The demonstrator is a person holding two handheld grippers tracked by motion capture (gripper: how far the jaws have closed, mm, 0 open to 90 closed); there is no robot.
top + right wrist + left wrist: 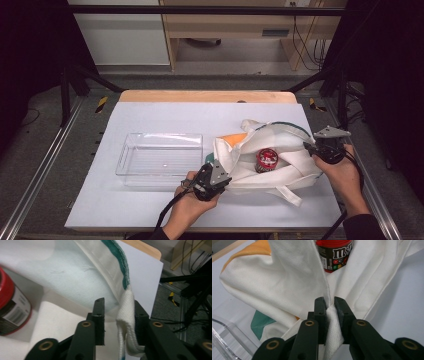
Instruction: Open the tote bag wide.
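The left tool (329, 305) pinches the white canvas tote bag's (280, 150) near rim. The right tool (117, 312), jaws parted, has the handle strap (127, 322) against one pad. The bag lies toward the surface's (150, 210) right edge, mouth spread around a red-lidded candy jar (266, 159). Likely next: reaching in for the jar.

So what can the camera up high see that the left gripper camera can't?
High view alone: the whole clear tray, both hands, the right gripper at the bag's far edge. Left gripper view alone: jaws shut on a fold of white cloth, and the M&M's lettering. Both: the white bag with the red-lidded candy jar inside.
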